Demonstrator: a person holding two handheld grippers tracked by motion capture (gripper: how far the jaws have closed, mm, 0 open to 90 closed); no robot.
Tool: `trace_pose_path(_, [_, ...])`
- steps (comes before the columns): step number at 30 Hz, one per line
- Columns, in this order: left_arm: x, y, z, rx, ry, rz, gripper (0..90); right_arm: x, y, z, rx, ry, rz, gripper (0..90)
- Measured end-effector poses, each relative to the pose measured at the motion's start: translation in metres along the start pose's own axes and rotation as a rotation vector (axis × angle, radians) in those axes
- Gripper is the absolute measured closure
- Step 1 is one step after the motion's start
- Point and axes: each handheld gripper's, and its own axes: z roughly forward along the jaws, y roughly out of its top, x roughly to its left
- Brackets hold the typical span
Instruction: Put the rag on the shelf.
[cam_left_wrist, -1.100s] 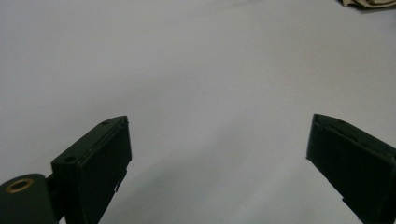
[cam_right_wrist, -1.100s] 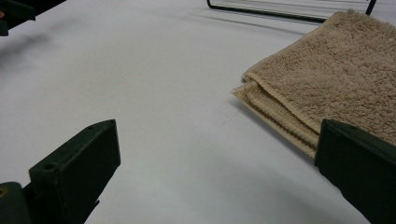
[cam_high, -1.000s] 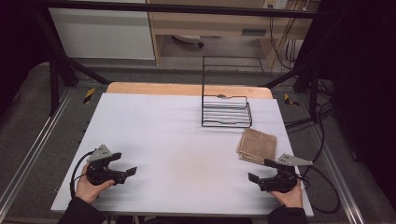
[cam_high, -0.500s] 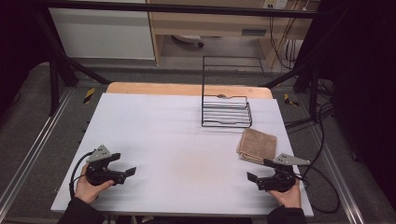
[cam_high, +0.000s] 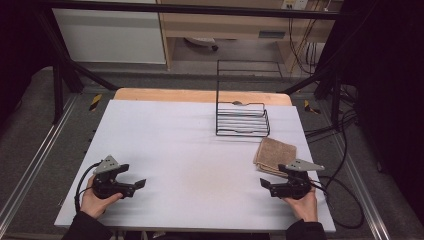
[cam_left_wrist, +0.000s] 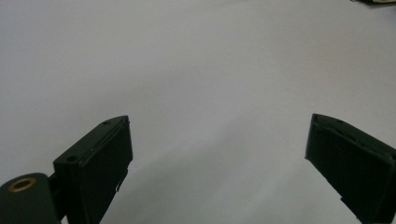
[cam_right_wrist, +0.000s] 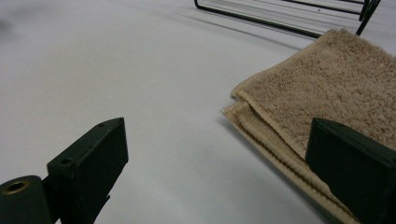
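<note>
Towel (cam_high: 274, 155) on table (cam_high: 190, 145) (right side), rack (cam_high: 242, 119) just behind.

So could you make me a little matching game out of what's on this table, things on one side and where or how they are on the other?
Things:
1. folded towel
2. wire rack
3. left tool
4. right tool

Places or states:
A. black, at the far side of the white table top, beyond the towel
B. open over bare white surface at the near left
C. tan, lying flat at the right, in front of the rack
D. open at the near right, right beside the towel's near edge

Pairs: 1-C, 2-A, 3-B, 4-D
</note>
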Motion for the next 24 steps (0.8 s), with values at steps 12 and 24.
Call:
trace_pose_path(12, [0.001,0.0,0.0,0.007,0.006,0.0,7.6,-0.004,0.024,0.019,0.033,-0.063,-0.04,23.0])
trace_pose_path(24, [0.001,0.0,0.001,0.008,0.006,0.0,8.2,-0.01,0.029,0.048,0.113,-0.082,-0.093,44.8])
